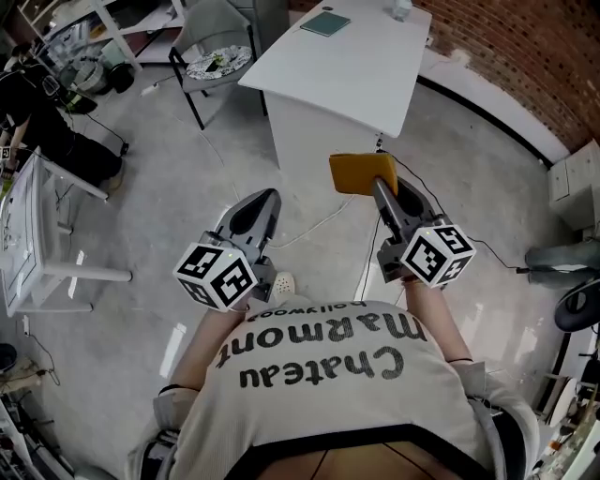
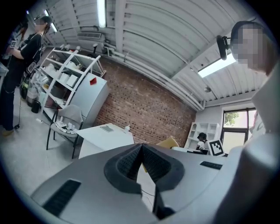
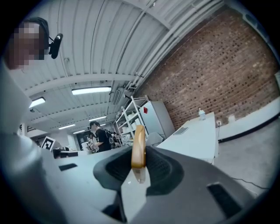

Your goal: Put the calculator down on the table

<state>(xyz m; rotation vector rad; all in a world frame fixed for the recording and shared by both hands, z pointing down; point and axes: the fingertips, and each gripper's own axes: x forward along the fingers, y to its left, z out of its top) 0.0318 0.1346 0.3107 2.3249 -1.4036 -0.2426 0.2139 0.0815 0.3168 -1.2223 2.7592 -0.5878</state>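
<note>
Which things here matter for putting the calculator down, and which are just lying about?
Job in hand:
- calculator, gripped in the right claw
- white table

Lying about:
- green notebook
- bottle
- chair
- left claw, shut, empty

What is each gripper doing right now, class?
Left gripper: closed, empty.
Right gripper: closed on the flat yellow calculator.

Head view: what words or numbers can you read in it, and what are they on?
"Chateau Marmont": on the person's shirt, upside down from this camera.
"hollywood": smaller, on the same shirt, near the collar.
Marker cubes: only black-and-white square patterns, no letters.
Yellow calculator: no print can be read.
</note>
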